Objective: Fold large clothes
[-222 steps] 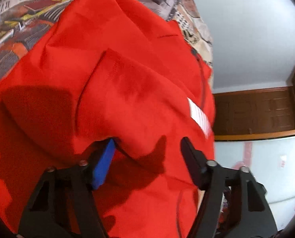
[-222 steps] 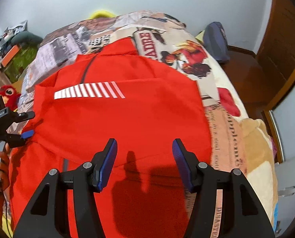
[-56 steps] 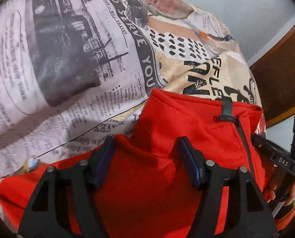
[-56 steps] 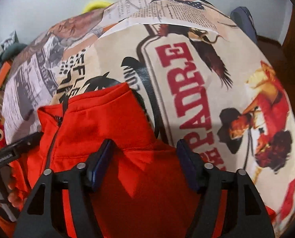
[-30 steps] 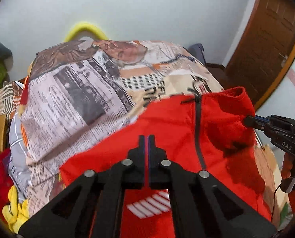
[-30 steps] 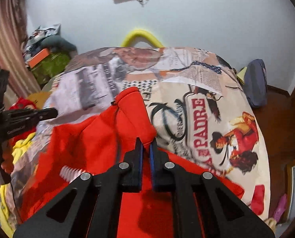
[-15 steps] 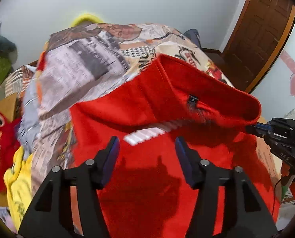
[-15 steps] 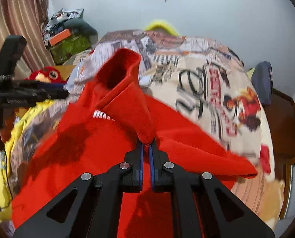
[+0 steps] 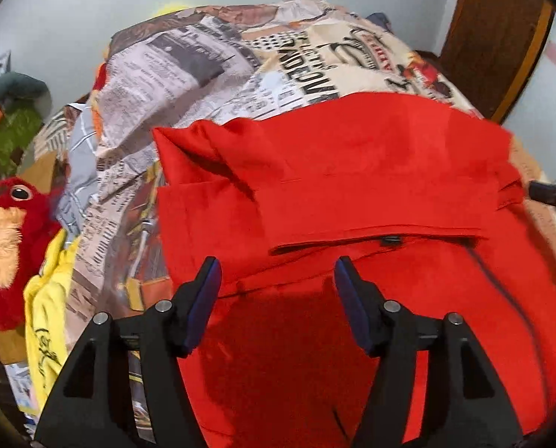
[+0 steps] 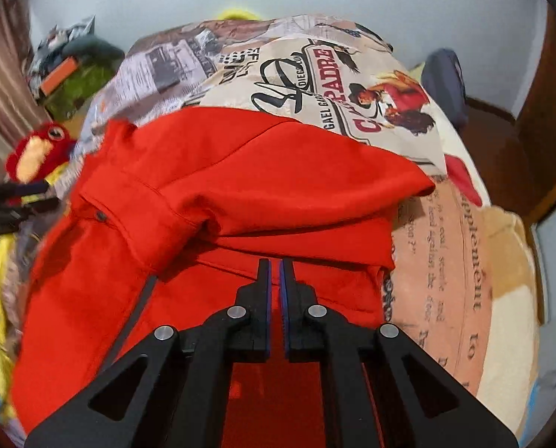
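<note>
A large red zip jacket (image 9: 352, 194) lies on the printed bedspread (image 9: 188, 71), its top half folded down over the lower half. My left gripper (image 9: 276, 280) is open and empty, just above the folded edge. In the right wrist view the jacket (image 10: 240, 183) shows the same fold. My right gripper (image 10: 275, 272) has its jaws together at the fold's edge; whether red cloth is pinched between them is not clear. The right gripper's tip (image 9: 550, 192) shows at the jacket's right edge in the left wrist view.
A red plush toy (image 9: 5, 224) and yellow cloth (image 9: 50, 317) lie left of the jacket. A dark bag (image 10: 446, 78) sits on the floor past the bed's right side. A wooden door (image 9: 498, 33) stands at the right. Clutter is piled by the wall at left (image 10: 72, 71).
Both grippers shut on the collar end, lifted it and pulled it back over the jacket. The left gripper then opened and let go; the fold now lies flat.
</note>
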A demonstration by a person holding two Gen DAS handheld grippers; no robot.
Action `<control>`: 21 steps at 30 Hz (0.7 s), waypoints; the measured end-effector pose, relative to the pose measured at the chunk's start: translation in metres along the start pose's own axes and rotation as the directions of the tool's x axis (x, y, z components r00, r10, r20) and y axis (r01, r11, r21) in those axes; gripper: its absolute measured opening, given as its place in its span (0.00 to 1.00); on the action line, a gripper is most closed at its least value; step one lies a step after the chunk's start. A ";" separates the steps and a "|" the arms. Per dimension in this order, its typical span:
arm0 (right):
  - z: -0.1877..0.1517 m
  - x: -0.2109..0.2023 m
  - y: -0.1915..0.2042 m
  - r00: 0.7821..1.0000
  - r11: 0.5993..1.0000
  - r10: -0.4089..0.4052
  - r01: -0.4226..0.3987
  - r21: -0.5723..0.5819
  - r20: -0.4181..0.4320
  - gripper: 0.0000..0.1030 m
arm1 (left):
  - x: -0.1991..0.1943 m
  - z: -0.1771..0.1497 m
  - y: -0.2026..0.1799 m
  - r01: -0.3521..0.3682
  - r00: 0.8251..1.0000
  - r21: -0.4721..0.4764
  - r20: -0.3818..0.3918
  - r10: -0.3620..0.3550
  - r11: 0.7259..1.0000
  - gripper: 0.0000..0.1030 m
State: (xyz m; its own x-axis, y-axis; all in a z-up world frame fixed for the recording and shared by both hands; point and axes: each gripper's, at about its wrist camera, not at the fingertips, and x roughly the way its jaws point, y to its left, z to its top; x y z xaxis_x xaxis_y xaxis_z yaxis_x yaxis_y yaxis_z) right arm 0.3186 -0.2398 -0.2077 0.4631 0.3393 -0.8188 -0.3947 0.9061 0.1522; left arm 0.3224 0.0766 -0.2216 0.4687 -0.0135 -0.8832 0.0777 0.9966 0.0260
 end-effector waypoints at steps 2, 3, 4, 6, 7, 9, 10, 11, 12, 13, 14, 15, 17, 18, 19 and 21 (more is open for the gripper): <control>0.003 -0.002 -0.001 0.999 0.998 0.039 -0.039 0.050 -0.009 0.17 | 0.010 0.000 0.013 0.024 1.000 -0.051 -0.016 -0.025 0.998 0.61; 0.005 -0.003 0.000 0.998 0.995 0.064 -0.063 0.075 -0.008 0.28 | 0.012 -0.001 0.018 0.040 0.999 -0.076 -0.019 -0.042 0.996 0.61; 0.003 -0.004 0.002 0.997 0.993 0.079 -0.079 0.089 -0.003 0.40 | 0.015 0.000 0.027 0.070 0.997 -0.116 -0.017 -0.072 0.991 0.61; 0.005 -0.003 0.006 0.993 0.986 0.118 -0.120 0.114 0.024 0.44 | 0.016 0.003 0.039 0.112 0.994 -0.170 0.004 -0.113 0.979 0.61; 0.010 0.000 0.010 0.990 0.983 0.139 -0.141 0.120 0.027 0.44 | 0.018 0.005 0.045 0.135 0.991 -0.199 0.013 -0.135 0.971 0.61; 0.014 0.008 0.015 0.986 0.977 0.168 -0.168 0.131 0.015 0.44 | 0.025 0.009 0.055 0.201 0.979 -0.257 0.024 -0.202 0.945 0.61; 0.016 0.013 0.018 0.983 0.974 0.182 -0.181 0.137 0.005 0.44 | 0.029 0.011 0.058 0.235 0.971 -0.276 0.024 -0.237 0.932 0.61; 0.020 0.022 0.023 0.981 0.971 0.195 -0.192 0.143 -0.004 0.44 | 0.033 0.012 0.060 0.265 0.963 -0.288 0.025 -0.270 0.920 0.61; 0.021 0.025 0.024 0.979 0.969 0.202 -0.199 0.144 -0.010 0.44 | 0.038 0.014 0.060 0.294 0.954 -0.296 0.025 -0.300 0.909 0.61; 0.023 0.034 0.029 0.976 0.967 0.217 -0.211 0.145 -0.025 0.44 | 0.043 0.015 0.060 0.311 0.947 -0.301 0.024 -0.319 0.901 0.61; 0.023 0.039 0.031 0.973 0.965 0.227 -0.219 0.147 -0.039 0.44 | 0.050 0.017 0.059 0.329 0.940 -0.308 0.018 -0.341 0.892 0.61; 0.023 0.044 0.033 0.970 0.963 0.236 -0.226 0.151 -0.052 0.44 | 0.055 0.017 0.058 0.341 0.934 -0.316 0.011 -0.356 0.885 0.61; 0.021 0.059 0.040 0.964 0.960 0.248 -0.231 0.159 -0.094 0.44 | 0.067 0.018 0.056 0.358 0.925 -0.337 0.001 -0.380 0.871 0.56; 0.021 0.063 0.041 0.962 0.959 0.252 -0.233 0.160 -0.107 0.44 | 0.073 0.019 0.055 0.371 0.919 -0.343 -0.002 -0.395 0.863 0.50; 0.019 0.069 0.043 0.958 0.957 0.261 -0.239 0.165 -0.122 0.44 | 0.078 0.020 0.052 0.385 0.912 -0.339 0.001 -0.409 0.858 0.44; 0.019 0.072 0.045 0.959 0.957 0.259 -0.238 0.169 -0.118 0.43 | 0.078 0.023 0.045 0.383 0.917 -0.313 0.012 -0.400 0.869 0.30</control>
State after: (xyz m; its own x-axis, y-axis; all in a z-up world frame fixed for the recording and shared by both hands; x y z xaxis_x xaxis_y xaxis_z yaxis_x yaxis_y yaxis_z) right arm 0.3490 -0.1700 -0.2496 0.2477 0.5300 -0.8110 -0.3531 0.8289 0.4338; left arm 0.3821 0.1182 -0.2784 0.4089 -0.4119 -0.8144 -0.0286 0.8861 -0.4625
